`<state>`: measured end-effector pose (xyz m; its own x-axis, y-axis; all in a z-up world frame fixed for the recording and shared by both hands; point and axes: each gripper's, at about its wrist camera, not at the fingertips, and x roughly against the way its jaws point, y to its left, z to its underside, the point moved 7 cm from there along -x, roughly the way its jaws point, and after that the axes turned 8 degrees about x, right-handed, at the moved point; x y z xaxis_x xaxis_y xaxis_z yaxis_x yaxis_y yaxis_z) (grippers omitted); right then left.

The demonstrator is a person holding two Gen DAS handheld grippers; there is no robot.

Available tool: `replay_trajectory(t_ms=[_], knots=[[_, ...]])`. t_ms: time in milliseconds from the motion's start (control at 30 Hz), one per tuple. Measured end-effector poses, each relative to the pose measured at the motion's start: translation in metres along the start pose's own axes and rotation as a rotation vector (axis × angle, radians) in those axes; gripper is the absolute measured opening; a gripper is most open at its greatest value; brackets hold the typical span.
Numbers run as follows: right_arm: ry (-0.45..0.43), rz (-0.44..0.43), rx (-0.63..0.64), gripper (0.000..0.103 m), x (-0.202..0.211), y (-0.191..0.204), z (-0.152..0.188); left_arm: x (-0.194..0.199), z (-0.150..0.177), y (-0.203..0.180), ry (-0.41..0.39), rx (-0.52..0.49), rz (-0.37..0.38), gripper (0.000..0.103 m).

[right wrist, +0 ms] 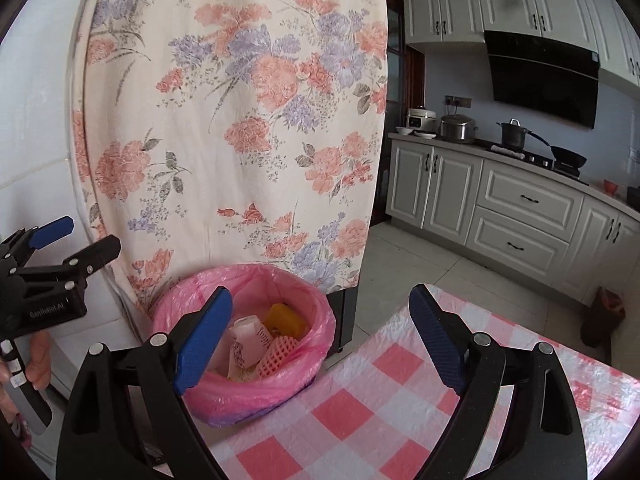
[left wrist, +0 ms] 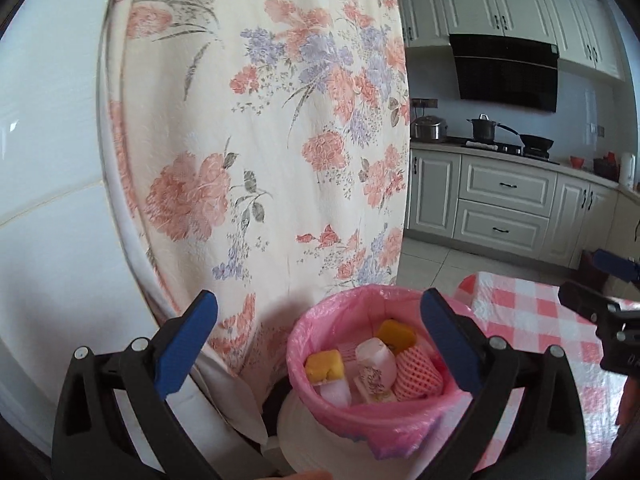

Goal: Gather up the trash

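Note:
A white bin with a pink liner point(left wrist: 320, 408) stands beside the table and holds trash: yellow pieces point(left wrist: 324, 365), a pale pink carton point(left wrist: 374, 360) and pink foam netting point(left wrist: 418, 372). My left gripper point(left wrist: 320, 320) is open and empty, just above the bin's rim. The bin also shows in the right wrist view point(right wrist: 248, 392), left of the table edge. My right gripper point(right wrist: 322, 326) is open and empty, above the table corner beside the bin. The left gripper also shows in the right wrist view point(right wrist: 76, 236).
A pink and white checked tablecloth point(right wrist: 384, 420) covers the table at the right. A floral cloth point(right wrist: 240, 120) hangs behind the bin. White wall point(left wrist: 48, 160) at left. Kitchen cabinets point(right wrist: 520, 208) with pots and a stove stand at the far right across tiled floor.

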<state>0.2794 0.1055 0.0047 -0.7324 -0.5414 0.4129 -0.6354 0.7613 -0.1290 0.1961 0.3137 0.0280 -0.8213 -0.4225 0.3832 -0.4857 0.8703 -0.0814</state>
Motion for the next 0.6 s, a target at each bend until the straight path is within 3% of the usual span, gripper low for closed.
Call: replay_trajectory(t_ms=[100,500,600], knots=[[-0.004,-0.006,-0.017,0.084,0.019,0.001,0.012,0.016,0.011,-0.001,0.017,0.011,-0.004,0.098],[0.054,0.015,-0.014,0.084,0.062,0.02,0.075,0.062,0.078,-0.019,0.058,-0.107,-0.065,0.098],[0.055,0.015,-0.032,0.084,0.069,0.023,0.086,0.07,0.092,-0.019,0.09,-0.069,-0.011,0.098]])
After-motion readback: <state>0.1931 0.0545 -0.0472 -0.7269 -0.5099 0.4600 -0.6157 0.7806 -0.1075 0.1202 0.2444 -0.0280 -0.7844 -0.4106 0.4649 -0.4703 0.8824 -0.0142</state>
